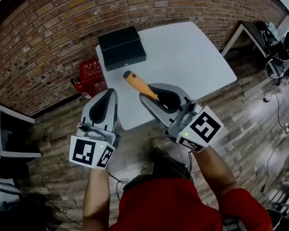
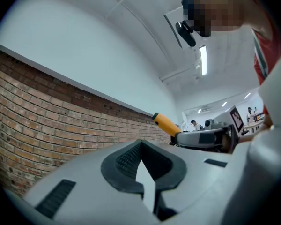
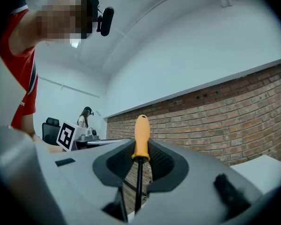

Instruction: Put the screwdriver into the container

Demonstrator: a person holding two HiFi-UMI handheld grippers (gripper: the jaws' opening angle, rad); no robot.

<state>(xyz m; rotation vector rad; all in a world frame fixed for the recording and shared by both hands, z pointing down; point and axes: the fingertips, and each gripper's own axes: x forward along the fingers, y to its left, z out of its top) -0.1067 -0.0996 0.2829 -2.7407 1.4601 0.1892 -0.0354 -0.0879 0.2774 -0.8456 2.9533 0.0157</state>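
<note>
Right gripper view: my right gripper clamps the screwdriver by its dark shaft, the orange handle jutting past the jaws, above the table's near edge. My left gripper is closed and empty.

From the head view, the screwdriver showed only its orange handle. Its shaft was hidden between the fingers of the right gripper. The container's inside stayed unseen. The print on the red box was too small to read.
</note>
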